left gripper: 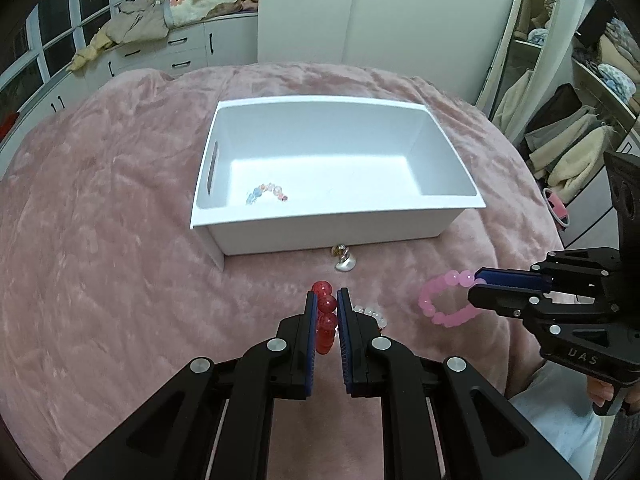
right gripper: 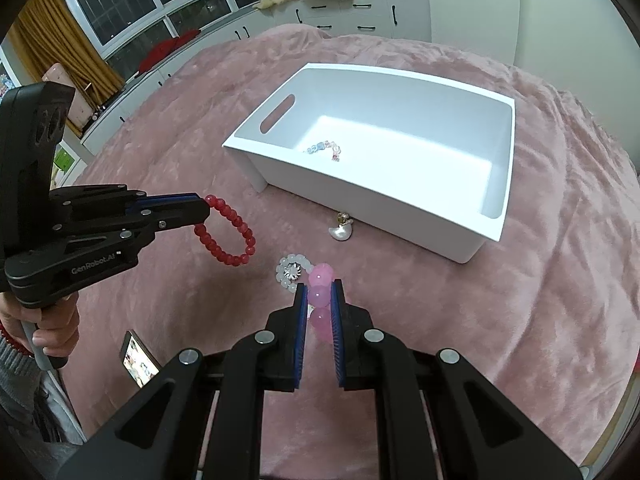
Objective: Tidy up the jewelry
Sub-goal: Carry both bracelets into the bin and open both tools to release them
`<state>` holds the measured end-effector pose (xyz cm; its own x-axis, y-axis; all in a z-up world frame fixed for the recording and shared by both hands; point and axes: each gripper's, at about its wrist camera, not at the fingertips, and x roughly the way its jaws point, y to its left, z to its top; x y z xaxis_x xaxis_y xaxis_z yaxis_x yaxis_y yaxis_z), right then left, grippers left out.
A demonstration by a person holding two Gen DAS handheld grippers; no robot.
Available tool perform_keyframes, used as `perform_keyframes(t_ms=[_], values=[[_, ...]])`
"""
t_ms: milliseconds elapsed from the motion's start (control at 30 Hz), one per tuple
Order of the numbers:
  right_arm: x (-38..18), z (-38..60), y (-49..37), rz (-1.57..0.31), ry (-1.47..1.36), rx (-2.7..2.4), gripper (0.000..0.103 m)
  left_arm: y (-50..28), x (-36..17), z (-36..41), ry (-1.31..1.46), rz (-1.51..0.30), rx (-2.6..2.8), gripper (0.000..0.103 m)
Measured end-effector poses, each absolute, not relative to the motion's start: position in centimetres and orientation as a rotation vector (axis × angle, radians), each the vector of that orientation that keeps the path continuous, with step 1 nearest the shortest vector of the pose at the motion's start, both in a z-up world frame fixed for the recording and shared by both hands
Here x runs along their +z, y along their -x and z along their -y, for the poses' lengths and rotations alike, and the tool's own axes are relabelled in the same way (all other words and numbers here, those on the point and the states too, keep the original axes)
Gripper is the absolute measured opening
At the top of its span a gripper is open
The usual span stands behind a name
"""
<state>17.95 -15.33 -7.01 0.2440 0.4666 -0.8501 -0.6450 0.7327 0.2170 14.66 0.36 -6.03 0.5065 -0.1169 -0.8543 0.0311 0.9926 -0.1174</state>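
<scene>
My left gripper (left gripper: pixel 327 300) is shut on a red bead bracelet (left gripper: pixel 326 320), held above the pink blanket; it also shows in the right wrist view (right gripper: pixel 228 232). My right gripper (right gripper: pixel 319 292) is shut on a pink bead bracelet (right gripper: pixel 320 300), which also shows in the left wrist view (left gripper: pixel 444 300). A white box (left gripper: pixel 280 224) lies ahead with a multicoloured bead bracelet (left gripper: pixel 266 193) inside. A white bead bracelet with a silver charm (right gripper: pixel 291 272) and a pearl pendant (right gripper: pixel 340 229) lie on the blanket in front of the box.
The pink plush blanket (left gripper: pixel 100 220) covers the bed. A phone (right gripper: pixel 138 362) lies at the bed's near left edge. White drawers (left gripper: pixel 188 52) with clothes on top stand behind; a mirror (left gripper: pixel 516 40) and clothes racks stand to the right.
</scene>
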Motion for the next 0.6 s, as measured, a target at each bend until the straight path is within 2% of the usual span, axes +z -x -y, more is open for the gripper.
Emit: perform_keyframes(t_ms=[600], values=[[-2.7,15.7,-19.6,-1.012,0.166,0.765,0.012,-16.6,-1.6,0.3,0.081,-0.966,-0.109,0.015]])
